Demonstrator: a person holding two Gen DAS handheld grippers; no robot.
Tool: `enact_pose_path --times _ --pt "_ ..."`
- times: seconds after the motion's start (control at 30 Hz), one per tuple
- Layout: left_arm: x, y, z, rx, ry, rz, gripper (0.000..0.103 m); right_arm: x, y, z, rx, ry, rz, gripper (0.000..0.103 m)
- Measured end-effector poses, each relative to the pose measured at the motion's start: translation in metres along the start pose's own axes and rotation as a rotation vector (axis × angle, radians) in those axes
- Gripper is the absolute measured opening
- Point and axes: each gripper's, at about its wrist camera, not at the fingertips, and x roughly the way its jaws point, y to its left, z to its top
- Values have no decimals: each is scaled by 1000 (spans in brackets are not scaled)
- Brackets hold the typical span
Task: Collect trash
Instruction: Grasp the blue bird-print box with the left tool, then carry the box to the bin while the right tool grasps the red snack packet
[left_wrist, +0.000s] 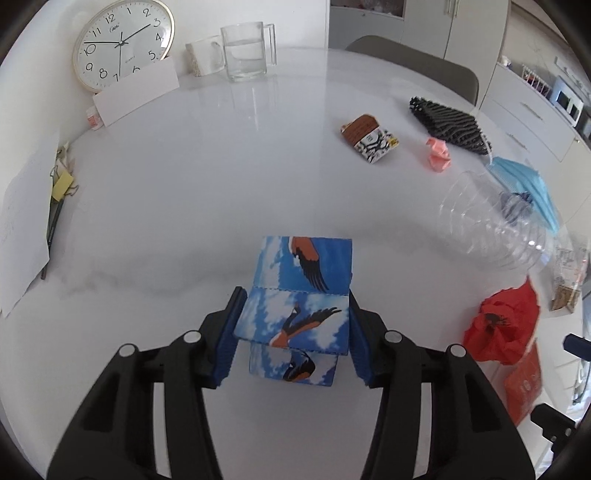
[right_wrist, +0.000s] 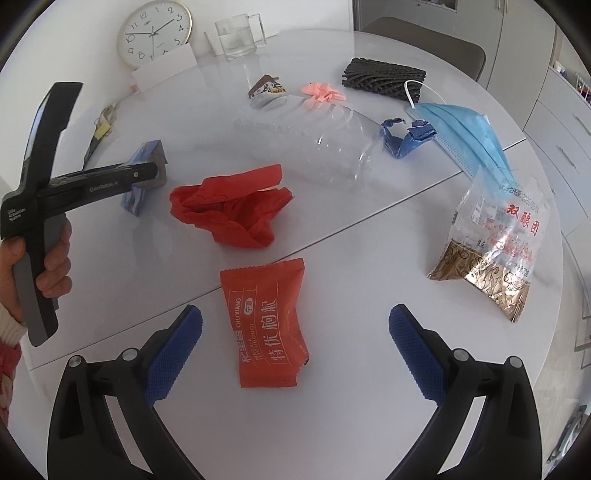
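Carrying the flattened blue cardboard box printed with clouds and birds (left_wrist: 295, 306) well is, I judge, a matter of keeping a steady squeeze across its sides so the folded panels are not slipping. The left gripper (left_wrist: 293, 332) is pinching that box above the glossy white table (left_wrist: 184, 192); the right gripper (right_wrist: 295, 332) is hanging spread wide, empty, straddling the red foil snack wrapper (right_wrist: 269, 325) lying near it
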Motion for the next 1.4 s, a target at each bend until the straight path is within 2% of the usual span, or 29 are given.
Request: enact_pose_path --times 0.3,0.37,0.4,0.43,0.5,0.53,0.7,0.87,1.0,1.13,1.27,1.4 --pt "-59 -1 -24 -47 -28 16 50 18 14 4 -58 28 -27 99" --pt "-75 -4 -35 -69 -25 11 50 25 22 2 -97 40 -39 85" --pt "-80 -5 -40 -76 -24 10 50 29 26 1 -122 47 -58 74" --pt "-87 -6 -46 -87 -22 10 50 32 29 -1 -138 54 -72 72" --pt "-99 -9 -55 -98 -23 20 50 30 28 -1 -137 36 -62 54" --pt "-105 -11 -60 -101 -22 31 50 27 28 -1 -142 34 -62 42" --pt "-142 -30 -86 -122 -14 40 50 5 18 -2 -144 16 22 42" --pt "-184 -58 -113 -162 -10 37 50 -45 5 -13 -192 -9 109 42" --pt "-222 -88 -141 -231 4 32 50 -93 -6 -34 -266 -27 170 42" --pt "-249 -123 -168 -240 16 57 50 -140 -21 -65 -352 -34 235 42" --pt "-267 -164 -201 -212 54 68 50 -171 -37 -94 -401 -28 300 42" --pt "-272 -201 -238 -231 110 62 50 -191 -47 -124 -460 -7 357 42"
